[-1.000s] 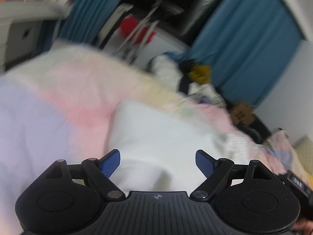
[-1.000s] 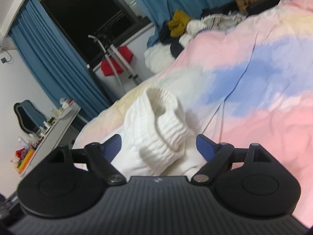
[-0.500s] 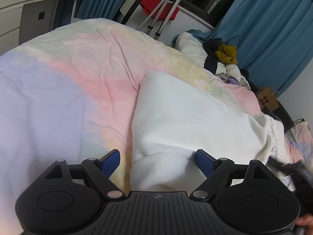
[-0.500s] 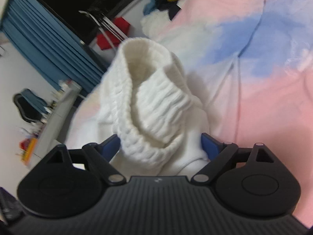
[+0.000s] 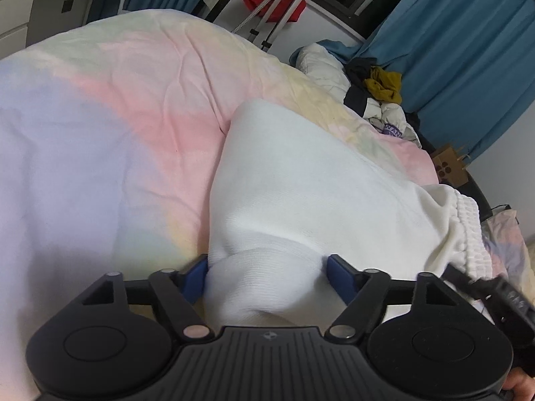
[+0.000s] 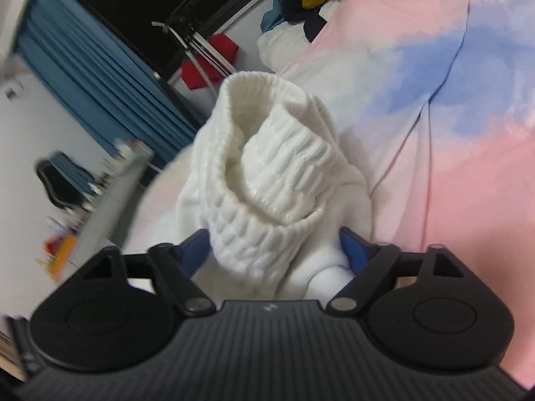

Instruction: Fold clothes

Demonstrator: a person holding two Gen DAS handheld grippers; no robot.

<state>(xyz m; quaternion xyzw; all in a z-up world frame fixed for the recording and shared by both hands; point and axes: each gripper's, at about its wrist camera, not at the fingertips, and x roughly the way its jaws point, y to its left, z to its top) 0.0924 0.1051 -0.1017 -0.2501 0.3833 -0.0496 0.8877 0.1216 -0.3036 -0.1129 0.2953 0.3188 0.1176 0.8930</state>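
While it lies on the pastel bed (image 5: pixel 110 140), the white sweater (image 5: pixel 301 180) sits between both sets of fingers (blue ones): the left gripper (image 5: pixel 267 275) and right gripper (image 6: pixel 276 250) are closing, touching bunched cloth.

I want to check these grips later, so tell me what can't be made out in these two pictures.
- Left wrist view: the left claw is closing around the white garment; bunched cloth hides whether its pads press yet.
- Right wrist view: the right claw is closing around the ribbed cuff; the cuff covers its fingertips.
- Right wrist view: the desk is too blurred to read.
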